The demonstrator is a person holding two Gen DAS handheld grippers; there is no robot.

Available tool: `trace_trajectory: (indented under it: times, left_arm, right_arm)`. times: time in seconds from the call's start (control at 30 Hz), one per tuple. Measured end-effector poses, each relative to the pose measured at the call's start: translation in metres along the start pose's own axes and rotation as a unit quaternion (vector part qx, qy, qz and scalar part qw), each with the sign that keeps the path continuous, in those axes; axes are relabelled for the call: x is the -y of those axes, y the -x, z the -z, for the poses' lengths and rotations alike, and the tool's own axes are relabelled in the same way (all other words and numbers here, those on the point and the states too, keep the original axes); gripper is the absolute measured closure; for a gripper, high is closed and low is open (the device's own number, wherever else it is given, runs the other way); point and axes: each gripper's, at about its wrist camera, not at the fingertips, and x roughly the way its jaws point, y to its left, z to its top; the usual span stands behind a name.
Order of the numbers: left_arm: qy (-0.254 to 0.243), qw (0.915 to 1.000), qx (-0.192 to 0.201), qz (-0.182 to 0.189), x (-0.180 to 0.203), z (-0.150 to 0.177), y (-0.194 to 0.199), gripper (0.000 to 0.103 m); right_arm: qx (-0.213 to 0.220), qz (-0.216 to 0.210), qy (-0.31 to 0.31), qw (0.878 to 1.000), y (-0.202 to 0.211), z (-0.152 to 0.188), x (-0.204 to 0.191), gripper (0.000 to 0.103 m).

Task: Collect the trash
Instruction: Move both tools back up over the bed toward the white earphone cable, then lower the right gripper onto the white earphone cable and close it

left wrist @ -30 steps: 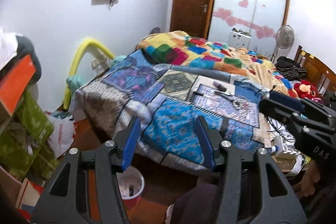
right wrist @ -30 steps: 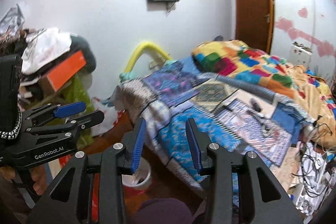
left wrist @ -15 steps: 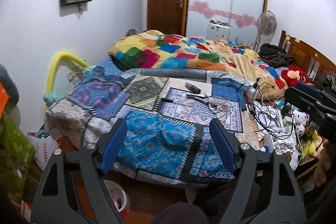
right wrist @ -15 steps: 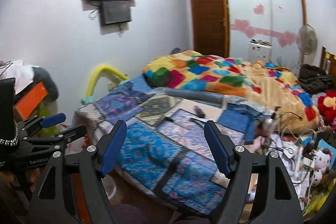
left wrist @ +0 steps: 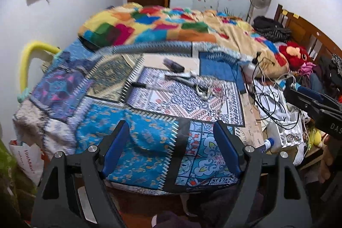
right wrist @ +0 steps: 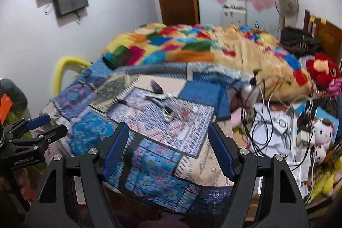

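Observation:
Small loose items lie mid-bed on the patchwork quilt (left wrist: 149, 142): a dark purple object (left wrist: 173, 65), a black pen-like stick (left wrist: 139, 84), a white crumpled piece (left wrist: 181, 75) and a metal loop (left wrist: 203, 91). The right wrist view shows the same purple object (right wrist: 157, 87) and metal loop (right wrist: 167, 114). My left gripper (left wrist: 171, 127) hangs open over the quilt's near edge with nothing between its blue pads. My right gripper (right wrist: 168, 127) is open too, equally bare, beside it. Each gripper appears at the edge of the other's view.
A bright colour-block blanket (left wrist: 171, 29) is heaped at the far end of the bed. Tangled cables (left wrist: 267, 99), papers and a plastic bottle (left wrist: 271, 142) crowd the right side, with plush toys (right wrist: 320, 69) beyond. A white bag (left wrist: 23, 155) sits on the floor at left.
Both grippers have opened wider and swung right and downward toward the bed. The floor bin and the clutter at left have slid out of view, and the items on the quilt are nearer.

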Motion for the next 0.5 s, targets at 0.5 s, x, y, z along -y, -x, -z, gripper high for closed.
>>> trace_trajectory:
  times: [0.5]
  left_arm:
    - [0.003, 0.9974, -0.071, 0.015, 0.0, -0.001, -0.12, 0.023]
  right_arm:
    - [-0.095, -0.019, -0.077, 0.992, -0.13, -0.009, 0.058, 0.031]
